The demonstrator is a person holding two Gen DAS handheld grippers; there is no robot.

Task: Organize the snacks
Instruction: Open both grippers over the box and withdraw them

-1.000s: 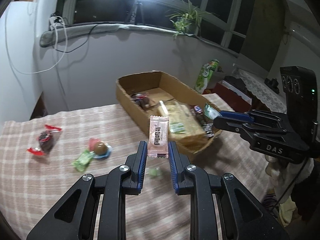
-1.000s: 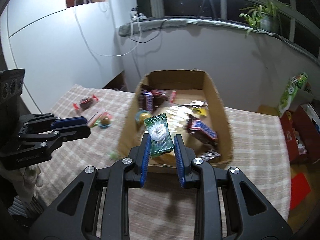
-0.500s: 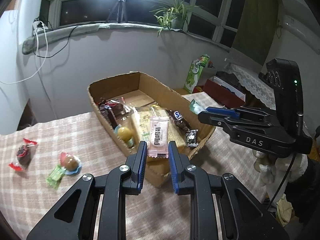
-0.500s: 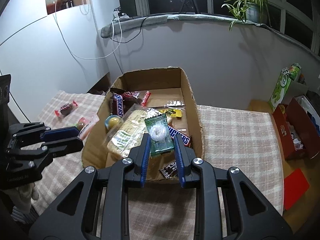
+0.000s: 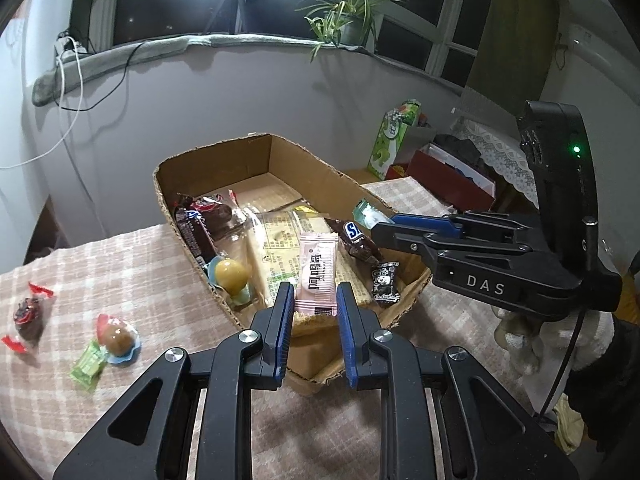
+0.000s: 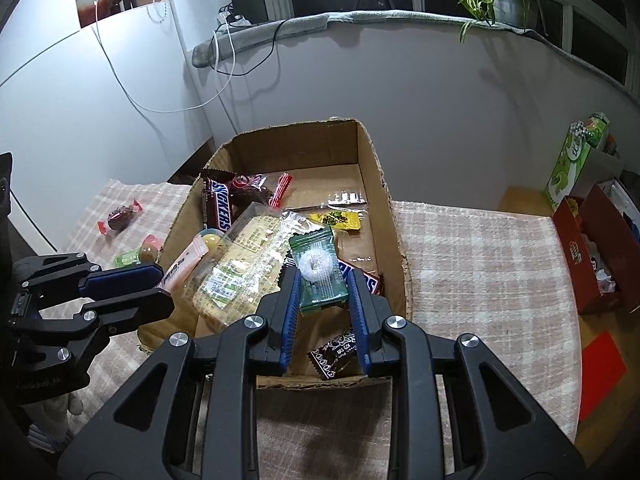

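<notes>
A cardboard box (image 5: pixel 248 156) (image 6: pixel 384 184) stands on the checked tablecloth and holds several snacks, among them a big cracker pack (image 6: pixel 244 256) and chocolate bars. My left gripper (image 5: pixel 314 300) is shut on a pink sachet (image 5: pixel 317 272), which hangs over the box's near edge. My right gripper (image 6: pixel 323 280) is shut on a green wrapped candy (image 6: pixel 318 268), held above the box's near end. In the left wrist view the right gripper (image 5: pixel 370 218) comes in from the right with the green candy (image 5: pixel 366 212) over the box. The right wrist view shows the left gripper (image 6: pixel 158 276) and its pink sachet (image 6: pixel 184 262) at the box's left wall.
Left of the box, loose on the cloth, lie a red-wrapped dark sweet (image 5: pixel 26 316), a round jelly sweet (image 5: pixel 118 338) and a small green candy (image 5: pixel 88 366). A red box (image 6: pixel 596 248) and a green carton (image 6: pixel 572 160) stand beyond the table's right side. A wall runs behind the box.
Both grippers have moved toward the box with their snacks still gripped. The box now looks closer and lies under both held snacks.
</notes>
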